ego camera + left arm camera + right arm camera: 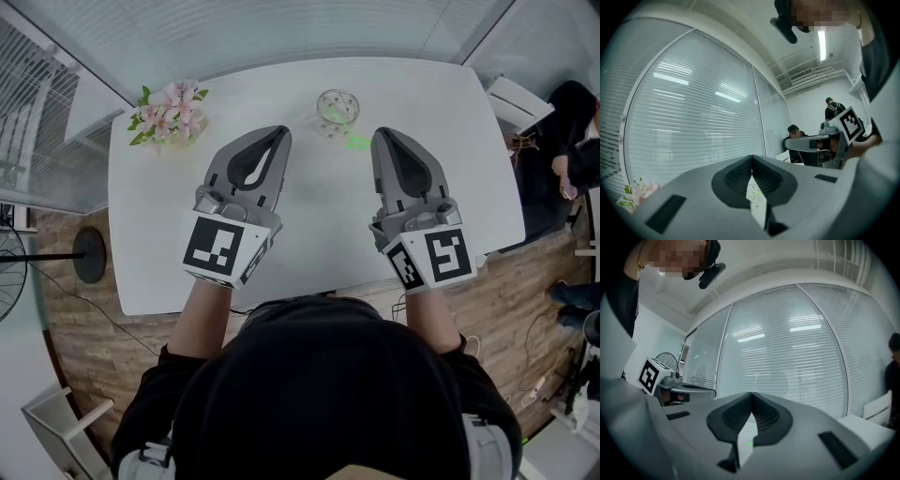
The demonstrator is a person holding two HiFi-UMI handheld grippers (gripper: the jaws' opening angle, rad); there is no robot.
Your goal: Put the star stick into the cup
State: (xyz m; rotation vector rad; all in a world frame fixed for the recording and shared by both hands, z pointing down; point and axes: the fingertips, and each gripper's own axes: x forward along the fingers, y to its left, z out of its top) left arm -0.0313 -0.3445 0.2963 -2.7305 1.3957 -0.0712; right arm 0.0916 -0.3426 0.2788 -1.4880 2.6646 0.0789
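Both tongs are hovering over the white table (150,234) in the middle of the head view, side by side and pointing toward the top of the frame. The left tongs (278,132) are sitting closed, jaws meeting at the tips and gripping nothing. The right tongs (382,134) are likewise closed on nothing, their tips pressing together. The green star stick (357,142) is lying flat on the table in the upper middle of the frame, between the two tips, just left of the right tongs and well right of the left tongs. It is resting just below and right of the glass cup (337,111), outside it. In each gripper view a green speck is showing low in the gap behind the closed tips. Pink flowers (169,112) are standing at the table's upper left.
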